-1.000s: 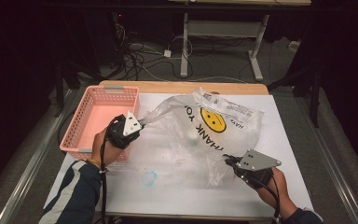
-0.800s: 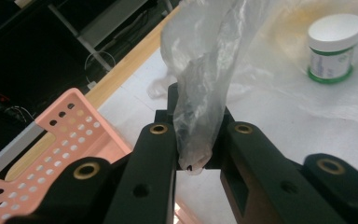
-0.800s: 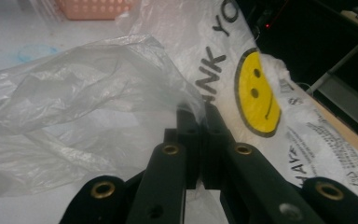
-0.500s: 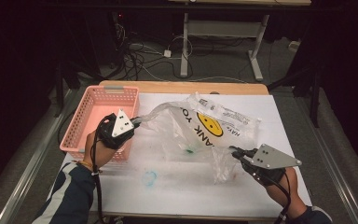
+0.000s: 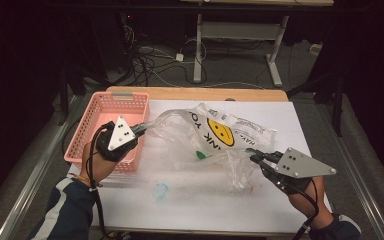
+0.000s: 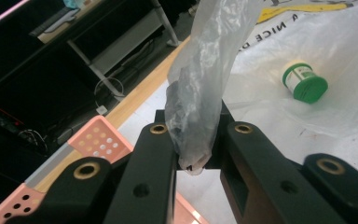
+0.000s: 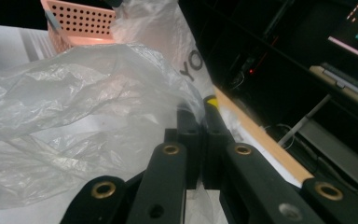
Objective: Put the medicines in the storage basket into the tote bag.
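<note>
A clear plastic bag (image 5: pixel 215 135) with a yellow smiley face is stretched above the white table top between my two grippers. My left gripper (image 5: pixel 141 130) is shut on a twisted handle of the bag (image 6: pixel 198 93), beside the pink basket. My right gripper (image 5: pixel 254 156) is shut on the bag's other edge (image 7: pixel 121 93) at the right. A small jar with a green lid (image 6: pixel 304 83) lies inside the bag, seen as a green patch (image 5: pixel 201 154) in the high view.
A pink perforated basket (image 5: pixel 100 125) stands at the table's left edge, next to my left hand. A small clear lid-like object (image 5: pixel 160 190) lies on the white sheet (image 5: pixel 190 210) near the front. A wooden strip (image 5: pixel 195 93) runs along the far edge.
Both grippers moved apart and lifted, stretching the bag wider. The right gripper went right and toward the front; the left one drew closer to the basket.
</note>
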Available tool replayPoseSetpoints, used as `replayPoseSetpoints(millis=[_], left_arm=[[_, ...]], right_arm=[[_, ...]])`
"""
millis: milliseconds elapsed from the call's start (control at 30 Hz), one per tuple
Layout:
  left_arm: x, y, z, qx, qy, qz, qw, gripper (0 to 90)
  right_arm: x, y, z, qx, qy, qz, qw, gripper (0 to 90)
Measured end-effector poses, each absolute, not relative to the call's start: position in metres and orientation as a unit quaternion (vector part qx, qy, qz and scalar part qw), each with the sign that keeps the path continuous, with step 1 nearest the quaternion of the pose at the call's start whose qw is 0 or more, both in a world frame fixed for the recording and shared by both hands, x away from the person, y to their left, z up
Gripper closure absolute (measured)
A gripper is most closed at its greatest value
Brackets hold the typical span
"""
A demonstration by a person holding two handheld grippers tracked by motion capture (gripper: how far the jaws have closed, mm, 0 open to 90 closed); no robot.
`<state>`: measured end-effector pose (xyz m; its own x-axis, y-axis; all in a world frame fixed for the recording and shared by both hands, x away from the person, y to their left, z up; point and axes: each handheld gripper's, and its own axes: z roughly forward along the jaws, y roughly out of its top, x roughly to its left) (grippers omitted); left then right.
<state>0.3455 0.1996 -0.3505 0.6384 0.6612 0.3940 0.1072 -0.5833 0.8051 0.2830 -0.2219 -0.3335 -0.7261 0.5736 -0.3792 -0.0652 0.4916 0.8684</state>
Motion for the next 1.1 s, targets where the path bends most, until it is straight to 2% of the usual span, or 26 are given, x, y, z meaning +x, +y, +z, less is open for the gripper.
replayPoseSetpoints(millis=[67, 433, 867, 1100], left_arm=[[0.342, 0.201, -0.346, 0.813, 0.233, 0.359, 0.395, 83.7], [0.343, 0.189, -0.338, 0.805, 0.218, 0.358, 0.42, 83.6], [0.374, 0.16, -0.351, 0.807, 0.209, 0.338, 0.436, 83.6], [0.385, 0.146, -0.336, 0.792, 0.194, 0.324, 0.479, 84.1]], right_arm=[[0.281, -0.22, -0.326, 0.154, 0.792, 0.496, 0.322, 90.0], [0.281, -0.203, -0.304, 0.126, 0.781, 0.502, 0.35, 90.0], [0.334, -0.211, -0.332, 0.192, 0.784, 0.48, 0.343, 90.0], [0.35, -0.227, -0.316, 0.226, 0.758, 0.516, 0.329, 90.0]])
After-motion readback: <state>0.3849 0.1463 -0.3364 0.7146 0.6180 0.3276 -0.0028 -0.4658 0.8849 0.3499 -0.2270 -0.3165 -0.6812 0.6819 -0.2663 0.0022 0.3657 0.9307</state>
